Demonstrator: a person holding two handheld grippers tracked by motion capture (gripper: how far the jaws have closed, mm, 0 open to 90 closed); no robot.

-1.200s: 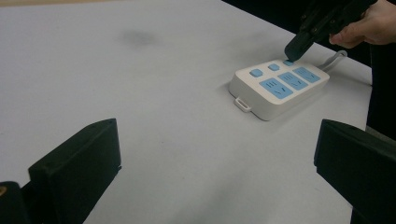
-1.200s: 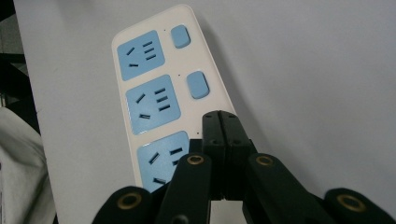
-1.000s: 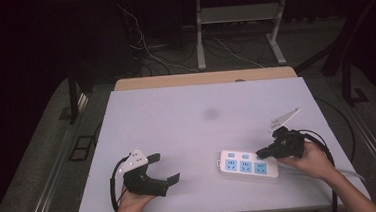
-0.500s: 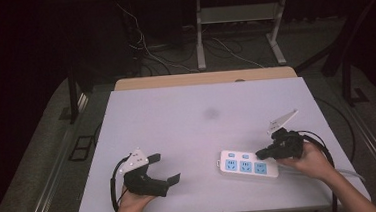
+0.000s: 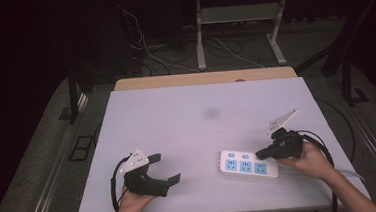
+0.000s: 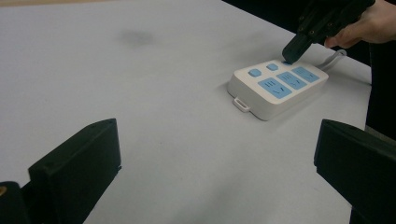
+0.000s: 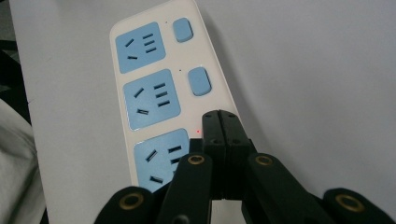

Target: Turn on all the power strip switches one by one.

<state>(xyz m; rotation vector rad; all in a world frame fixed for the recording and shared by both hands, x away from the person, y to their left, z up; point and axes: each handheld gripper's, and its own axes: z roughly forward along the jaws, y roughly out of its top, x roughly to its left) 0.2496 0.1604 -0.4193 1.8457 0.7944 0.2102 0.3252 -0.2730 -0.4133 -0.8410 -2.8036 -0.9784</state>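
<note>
Black right tool closed, tip pressing power strip, left tool agape

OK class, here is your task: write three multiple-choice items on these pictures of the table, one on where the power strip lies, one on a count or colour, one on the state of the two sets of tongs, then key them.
1. Where on the table does the power strip lie?
A. near the front right
B. at the far left corner
C. on the floor

2. How many blue sockets does the power strip have?
A. one
B. three
C. five

3. How do the two sets of tongs stand?
A. both open
B. left tongs open, right tongs shut
C. left shut, right open

Key: 1 A, the high view shows it by the person's right hand. 2 B, the right gripper view shows three blue socket faces in a row. 3 B, the left jaws stand wide apart over bare table, while the right jaws are pressed together, their tip at the strip's end switch.
</note>
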